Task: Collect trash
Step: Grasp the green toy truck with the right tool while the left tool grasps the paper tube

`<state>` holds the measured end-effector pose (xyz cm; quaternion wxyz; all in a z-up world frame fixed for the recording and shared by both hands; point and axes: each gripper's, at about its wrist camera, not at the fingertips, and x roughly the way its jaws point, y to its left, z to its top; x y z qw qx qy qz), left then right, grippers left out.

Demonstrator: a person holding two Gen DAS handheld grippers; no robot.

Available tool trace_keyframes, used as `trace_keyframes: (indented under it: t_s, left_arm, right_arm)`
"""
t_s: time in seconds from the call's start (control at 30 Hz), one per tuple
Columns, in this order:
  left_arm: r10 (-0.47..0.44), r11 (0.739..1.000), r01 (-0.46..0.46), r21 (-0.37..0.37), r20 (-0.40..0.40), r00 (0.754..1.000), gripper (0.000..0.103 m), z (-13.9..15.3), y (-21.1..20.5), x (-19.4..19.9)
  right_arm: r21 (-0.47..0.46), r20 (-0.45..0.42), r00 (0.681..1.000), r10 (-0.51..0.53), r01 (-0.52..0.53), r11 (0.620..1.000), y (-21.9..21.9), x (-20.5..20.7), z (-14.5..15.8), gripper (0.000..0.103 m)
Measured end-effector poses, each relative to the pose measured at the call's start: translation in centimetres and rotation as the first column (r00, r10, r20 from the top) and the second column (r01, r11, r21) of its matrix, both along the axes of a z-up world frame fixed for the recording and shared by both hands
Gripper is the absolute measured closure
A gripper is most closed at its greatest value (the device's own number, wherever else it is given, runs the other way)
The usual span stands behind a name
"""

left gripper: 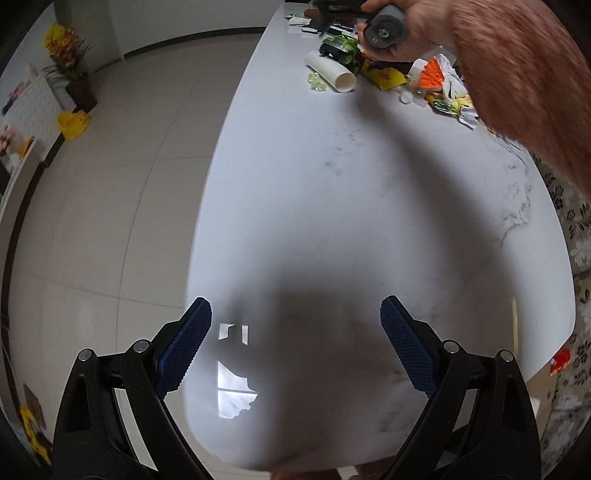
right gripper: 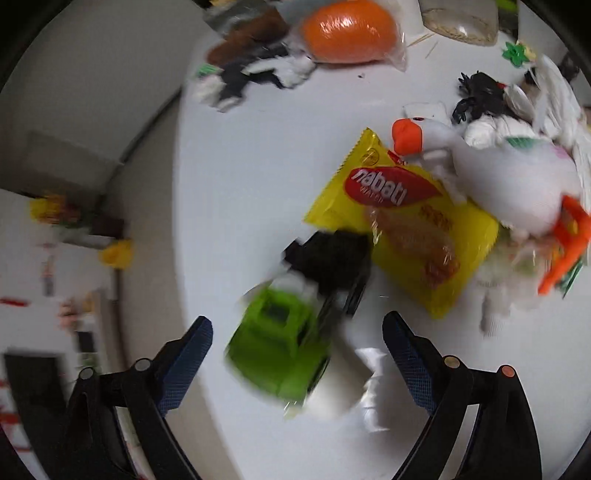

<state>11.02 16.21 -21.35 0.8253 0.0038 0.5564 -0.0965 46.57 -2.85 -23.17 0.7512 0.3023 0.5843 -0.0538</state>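
My left gripper [left gripper: 295,314] is open and empty above the bare near end of the white marble table [left gripper: 332,206]. My right gripper [right gripper: 297,332] is open over a clutter pile at the far end. A green and black toy truck [right gripper: 280,354] lies between its fingers, blurred. A yellow Nabati wafer packet [right gripper: 399,221] lies just beyond, with a white goose toy [right gripper: 509,181] on its right edge. In the left wrist view the person's right hand [left gripper: 413,33] hovers over the pile, with a white tube [left gripper: 332,72] and the yellow packet [left gripper: 384,75] below it.
An orange object in clear wrap [right gripper: 351,31], black and white cloth [right gripper: 255,77] and a black plastic piece [right gripper: 480,96] lie farther back. Crumpled paper and wrappers [left gripper: 450,96] sit at the pile's right. Tiled floor [left gripper: 110,221] lies left of the table; a flower pot [left gripper: 70,70] stands by the wall.
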Motion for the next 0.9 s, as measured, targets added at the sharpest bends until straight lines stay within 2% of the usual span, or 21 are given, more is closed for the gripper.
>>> trace_keyframes:
  t_s: [0.03, 0.07, 0.1, 0.2, 0.33, 0.43, 0.53, 0.6, 0.67, 0.73, 0.8, 0.87, 0.9]
  left_arm:
    - [-0.004, 1.0, 0.004, -0.004, -0.001, 1.0, 0.012, 0.2, 0.3, 0.5]
    - [-0.005, 1.0, 0.005, -0.01, -0.002, 1.0, 0.012, 0.4, 0.7, 0.9]
    - [-0.005, 1.0, 0.005, -0.017, -0.004, 1.0, 0.012, 0.5, 1.0, 1.7]
    - [-0.001, 0.999, 0.001, -0.037, -0.01, 1.0, 0.012, 0.8, 1.8, 4.4]
    - [-0.012, 0.999, 0.011, -0.049, -0.031, 0.999, 0.012, 0.4, 1.5, 9.4]
    - [-0.017, 0.998, 0.015, -0.063, -0.032, 0.999, 0.012, 0.8, 0.1, 14.3]
    - [-0.029, 0.997, 0.026, -0.079, -0.035, 0.999, 0.013, 1.6, -3.2, 21.1]
    - [-0.022, 0.999, 0.02, -0.036, -0.048, 0.999, 0.013, 1.6, -5.3, 25.0]
    - [-0.009, 1.0, 0.011, 0.028, -0.096, 0.995, 0.013, 1.0, -7.8, 29.7]
    - [0.027, 0.999, -0.021, 0.05, -0.116, 0.993, 0.013, 0.5, -9.5, 33.2]
    - [0.053, 0.995, -0.04, 0.092, -0.137, 0.989, 0.014, -0.4, -11.0, 35.8]
    - [0.066, 0.992, -0.047, 0.114, -0.163, 0.984, 0.035, -1.3, -11.7, 36.9]
    - [0.076, 0.991, -0.055, 0.119, -0.177, 0.981, 0.057, -1.7, -11.9, 37.2]
  right_arm:
    - [0.017, -0.007, 1.0, -0.002, 0.002, 1.0, 0.1, 0.2, -0.6, 0.038]
    - [0.037, -0.004, 1.0, -0.017, 0.018, 0.999, -0.1, 0.1, -0.8, 0.04]
    - [0.057, 0.009, 1.0, -0.025, 0.024, 0.998, -0.2, -0.1, -0.8, 0.05]
    - [0.095, 0.065, 0.997, -0.03, 0.023, 0.995, -1.3, -1.9, 0.5, 0.052]
    - [0.12, 0.147, 0.989, 0.016, -0.034, 0.992, -3.3, -5.9, 3.4, 0.052]
    - [0.147, 0.214, 0.976, 0.037, -0.069, 0.987, -5.4, -10.9, 6.7, 0.052]
    - [0.13, 0.287, 0.957, 0.041, -0.081, 0.988, -7.2, -18.6, 9.6, 0.052]
    - [0.107, 0.311, 0.95, 0.039, -0.076, 0.991, -8.2, -23.0, 10.7, 0.052]
    - [0.104, 0.322, 0.947, 0.008, -0.044, 0.994, -9.1, -27.0, 11.2, 0.052]
    - [0.104, 0.321, 0.947, -0.027, -0.007, 0.995, -10.0, -31.5, 11.4, 0.052]
    - [0.102, 0.313, 0.948, -0.053, 0.022, 0.995, -10.4, -34.2, 11.2, 0.052]
    - [0.102, 0.297, 0.951, -0.085, 0.057, 0.993, -11.1, -36.7, 10.9, 0.052]
    - [0.101, 0.292, 0.952, -0.089, 0.062, 0.993, -11.5, -37.7, 10.8, 0.052]
